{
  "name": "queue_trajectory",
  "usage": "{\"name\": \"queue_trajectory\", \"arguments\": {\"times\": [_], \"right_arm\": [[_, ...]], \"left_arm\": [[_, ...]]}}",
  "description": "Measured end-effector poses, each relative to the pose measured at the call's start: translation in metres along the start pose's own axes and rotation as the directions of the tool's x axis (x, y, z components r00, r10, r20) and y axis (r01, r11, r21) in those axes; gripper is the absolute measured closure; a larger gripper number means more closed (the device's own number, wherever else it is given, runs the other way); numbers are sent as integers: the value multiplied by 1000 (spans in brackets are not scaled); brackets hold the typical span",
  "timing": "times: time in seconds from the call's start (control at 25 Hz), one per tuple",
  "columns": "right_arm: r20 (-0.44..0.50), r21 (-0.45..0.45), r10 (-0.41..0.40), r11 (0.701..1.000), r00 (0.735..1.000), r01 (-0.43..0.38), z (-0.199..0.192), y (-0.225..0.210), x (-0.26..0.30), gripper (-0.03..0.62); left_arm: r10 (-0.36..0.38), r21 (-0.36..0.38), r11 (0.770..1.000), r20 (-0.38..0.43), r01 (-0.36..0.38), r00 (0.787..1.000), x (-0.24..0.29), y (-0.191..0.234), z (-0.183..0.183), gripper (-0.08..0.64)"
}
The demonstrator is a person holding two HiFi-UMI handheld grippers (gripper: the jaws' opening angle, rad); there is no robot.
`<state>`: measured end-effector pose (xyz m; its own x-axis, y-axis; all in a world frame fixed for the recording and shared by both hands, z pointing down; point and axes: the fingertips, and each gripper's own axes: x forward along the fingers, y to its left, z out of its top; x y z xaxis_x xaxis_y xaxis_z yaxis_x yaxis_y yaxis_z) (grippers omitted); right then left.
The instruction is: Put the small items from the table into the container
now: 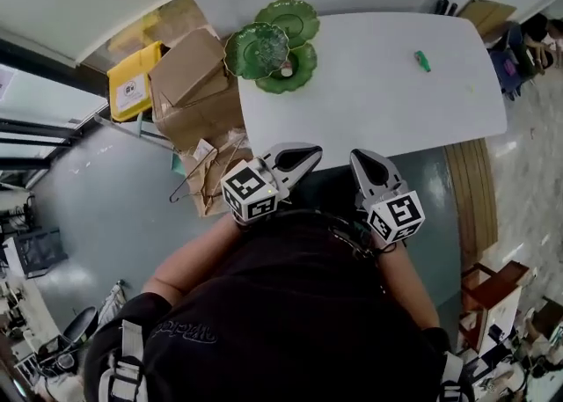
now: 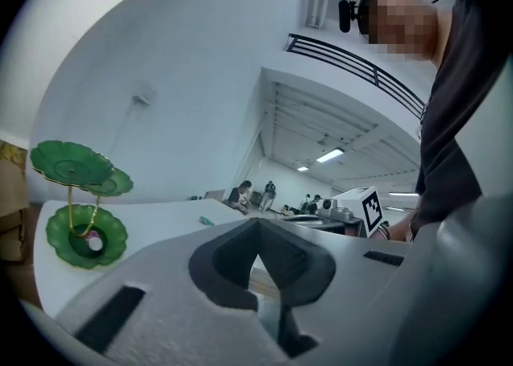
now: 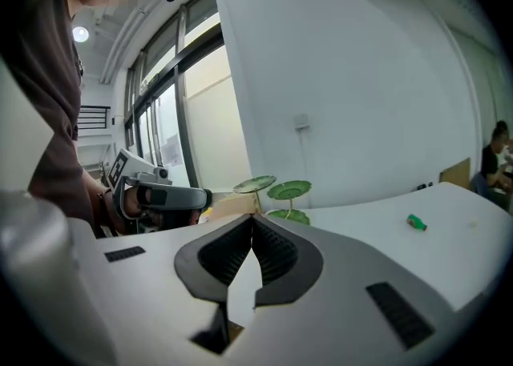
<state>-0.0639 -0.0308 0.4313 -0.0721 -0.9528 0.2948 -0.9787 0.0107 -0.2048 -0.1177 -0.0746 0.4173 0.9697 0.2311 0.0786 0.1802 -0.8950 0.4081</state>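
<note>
Dark shirt (image 1: 290, 321) on the person fills the bottom of the head view, and both grippers stick out just past it at the near edge of the white table (image 1: 378, 110). The left gripper (image 1: 313, 156) has its jaws closed tip to tip with nothing between them. The right gripper (image 1: 358, 157) is likewise closed and empty. From the grippers, a small green item (image 1: 423, 61) lies on the table between 1 and 2 o'clock, well apart from them. A green three-dish stand (image 1: 273, 44) sits on the table's corner at 11 o'clock, with a small pinkish thing (image 2: 94, 240) in its bottom dish. Cardboard boxes (image 1: 189, 84) stand at 10 o'clock, off the table.
</note>
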Motion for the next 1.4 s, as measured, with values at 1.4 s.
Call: {"name": "queue_trajectory", "arguments": {"times": [1.4], "right_arm": [[87,114,-270,959,959,259,-40,-304,-344,574]], "left_arm": [[-232,52,970,-110,239,966,403,-230,-63,556]]}}
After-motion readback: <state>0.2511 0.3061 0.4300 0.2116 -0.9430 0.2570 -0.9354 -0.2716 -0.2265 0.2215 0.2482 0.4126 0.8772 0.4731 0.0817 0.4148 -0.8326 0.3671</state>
